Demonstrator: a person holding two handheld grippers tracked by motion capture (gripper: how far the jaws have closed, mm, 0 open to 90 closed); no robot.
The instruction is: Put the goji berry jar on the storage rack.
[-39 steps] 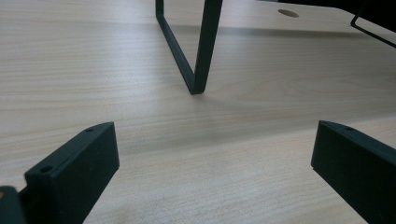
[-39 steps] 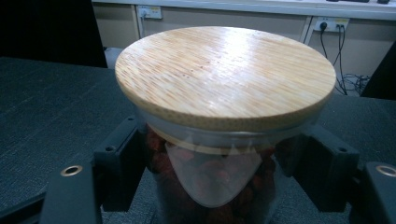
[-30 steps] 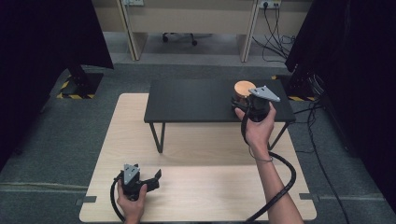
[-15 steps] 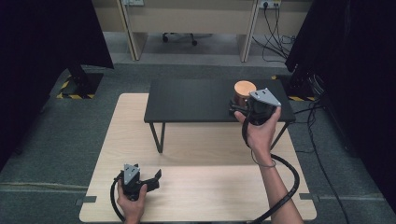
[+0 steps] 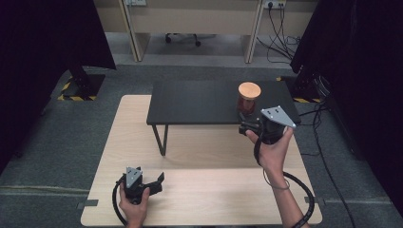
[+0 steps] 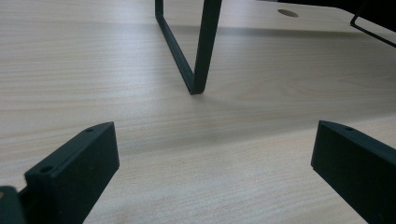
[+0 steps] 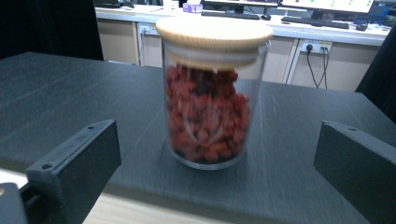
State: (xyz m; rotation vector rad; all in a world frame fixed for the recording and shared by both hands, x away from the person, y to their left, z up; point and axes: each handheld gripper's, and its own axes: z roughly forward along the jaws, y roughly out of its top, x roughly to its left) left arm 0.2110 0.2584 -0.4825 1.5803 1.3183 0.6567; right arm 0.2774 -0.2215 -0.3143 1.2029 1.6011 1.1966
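Note:
A glass jar (image 5: pixel 249 97) with a wooden lid and red contents stands upright near the right end of a low black stand (image 5: pixel 199 102). My right gripper (image 5: pixel 246 125) hovers just in front of it at the stand's front edge. Its jaws have just been opening and now stand wide. In the right gripper view the jar (image 7: pixel 208 102) sits beyond the pads of the right gripper (image 7: pixel 215 151), untouched, on the black stand (image 7: pixel 70 102). My left gripper (image 5: pixel 156 181) rests open on the wooden table (image 5: pixel 214 194) at the front left. The left gripper (image 6: pixel 210 158) holds nothing and faces the stand's leg (image 6: pixel 196 56).
The stand's thin metal legs (image 5: pixel 164 137) rise from the middle of the table. Cables (image 5: pixel 328 137) trail over the floor at the right. Dark curtains (image 5: pixel 43 42) hang on both sides, and desks stand at the back.
The right gripper has let go of the jar and drawn back toward the person and slightly down, jaws opening. The jar stays on the stand. The left gripper has not moved.

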